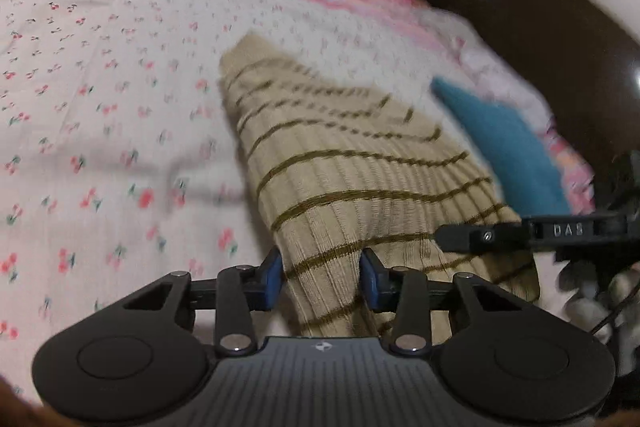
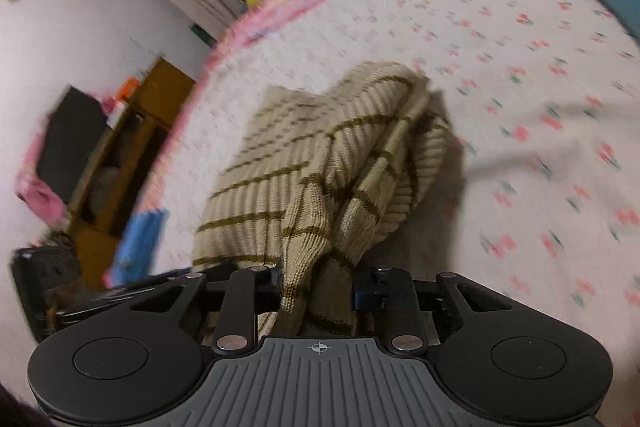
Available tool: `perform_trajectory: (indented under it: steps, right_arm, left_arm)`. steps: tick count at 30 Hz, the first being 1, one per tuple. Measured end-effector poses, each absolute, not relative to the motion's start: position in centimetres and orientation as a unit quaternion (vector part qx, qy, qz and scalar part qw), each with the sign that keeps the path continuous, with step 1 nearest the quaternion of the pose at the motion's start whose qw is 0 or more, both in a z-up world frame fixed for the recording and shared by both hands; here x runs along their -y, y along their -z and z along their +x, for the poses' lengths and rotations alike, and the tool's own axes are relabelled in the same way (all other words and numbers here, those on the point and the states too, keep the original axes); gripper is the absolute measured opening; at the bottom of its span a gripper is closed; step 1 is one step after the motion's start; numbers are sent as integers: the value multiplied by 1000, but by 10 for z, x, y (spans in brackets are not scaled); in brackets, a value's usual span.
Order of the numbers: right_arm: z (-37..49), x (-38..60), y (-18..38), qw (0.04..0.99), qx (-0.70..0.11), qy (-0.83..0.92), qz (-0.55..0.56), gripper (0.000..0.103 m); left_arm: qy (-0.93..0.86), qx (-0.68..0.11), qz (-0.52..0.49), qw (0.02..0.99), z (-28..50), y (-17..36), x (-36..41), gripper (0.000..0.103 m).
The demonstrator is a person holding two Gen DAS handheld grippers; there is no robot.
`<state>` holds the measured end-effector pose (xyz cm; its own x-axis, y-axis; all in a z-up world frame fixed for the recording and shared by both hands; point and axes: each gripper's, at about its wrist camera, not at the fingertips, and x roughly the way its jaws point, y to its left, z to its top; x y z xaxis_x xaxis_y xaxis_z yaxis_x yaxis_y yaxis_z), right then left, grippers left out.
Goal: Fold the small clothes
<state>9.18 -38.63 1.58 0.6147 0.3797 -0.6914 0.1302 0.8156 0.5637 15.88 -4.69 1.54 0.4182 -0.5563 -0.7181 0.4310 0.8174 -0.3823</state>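
Two hand-held grippers (left [image 1: 322,281], right [image 2: 316,287]) each pinch one striped sweater [image 1: 340,179].

One striped sweater [image 1: 352,183] — one blue cloth [image 1: 504,143]

knit garment [image 1: 352,179] on bedsheet [image 1: 100,107], cushion [image 1: 500,143] just right of it

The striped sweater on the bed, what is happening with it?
A person is folding it with two hand-held grippers. The left gripper is shut on one part of the beige striped sweater, and the right gripper is shut on another bunched part. The near end of the sweater is raised off the flowered bedsheet, while its far end lies on the sheet. A blue cloth lies beside it, untouched. The fold is not finished.
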Motion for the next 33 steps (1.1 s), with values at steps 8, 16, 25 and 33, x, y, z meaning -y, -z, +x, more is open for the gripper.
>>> perform_trajectory:
  steps: [8,16,25,33]
  right_arm:
    - [69,395,-51,879,-385,-12,280,35]
    - [128,386,-63,908,-366,34,200,40]
    - [118,398,-50,902,-354,27,247,11]
    - [122,415,-19,881,-383,62,271,11]
  left_arm:
    - [281,-392,-29,875,148,-52,43,44]
    - [244,-375,-7,894,172,-51,59,45]
    - [243,-367,10,898,173,-49,76,45]
    - [212,-399,-7,892,192,-27,87,52]
